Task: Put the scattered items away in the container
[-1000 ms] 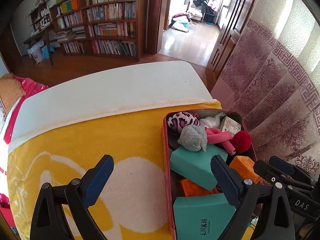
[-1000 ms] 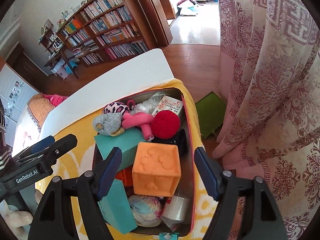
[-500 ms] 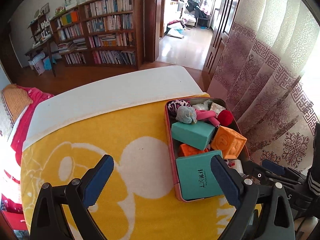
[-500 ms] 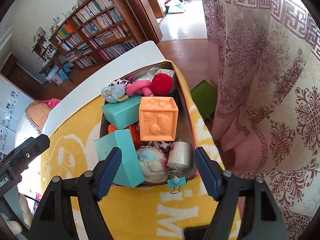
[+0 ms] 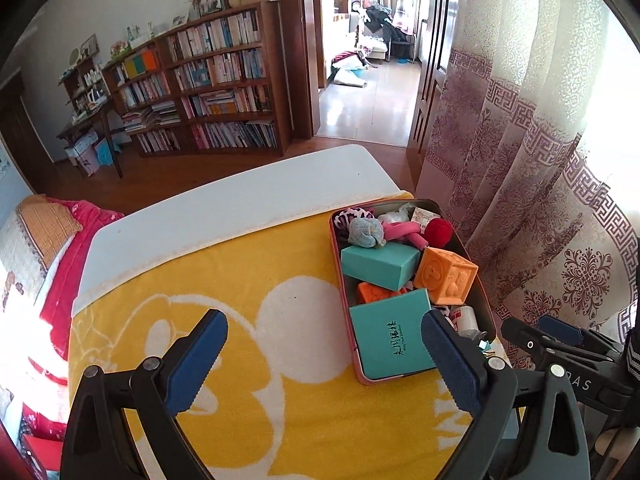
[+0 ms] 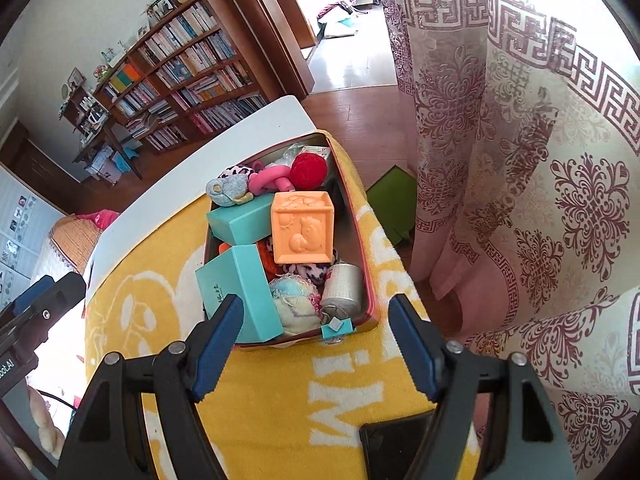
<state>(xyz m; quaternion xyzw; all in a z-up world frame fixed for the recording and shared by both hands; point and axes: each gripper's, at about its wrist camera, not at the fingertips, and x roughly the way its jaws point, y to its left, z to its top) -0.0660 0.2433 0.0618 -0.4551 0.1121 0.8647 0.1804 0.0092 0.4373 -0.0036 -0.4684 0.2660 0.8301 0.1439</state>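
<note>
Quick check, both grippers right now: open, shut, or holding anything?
Left gripper: open, holding nothing.
Right gripper: open, holding nothing.

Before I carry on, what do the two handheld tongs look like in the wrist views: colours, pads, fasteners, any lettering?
Both the left tongs and the right tongs are black plastic frames with triangular cut-outs, silver rivets and ribbed blue pads. White lettering ending in "AS" shows on the right unit's body in the left view; text ending in "bot.AI" on the left unit's in the right view. No cables or sleeves are clearly visible.
</note>
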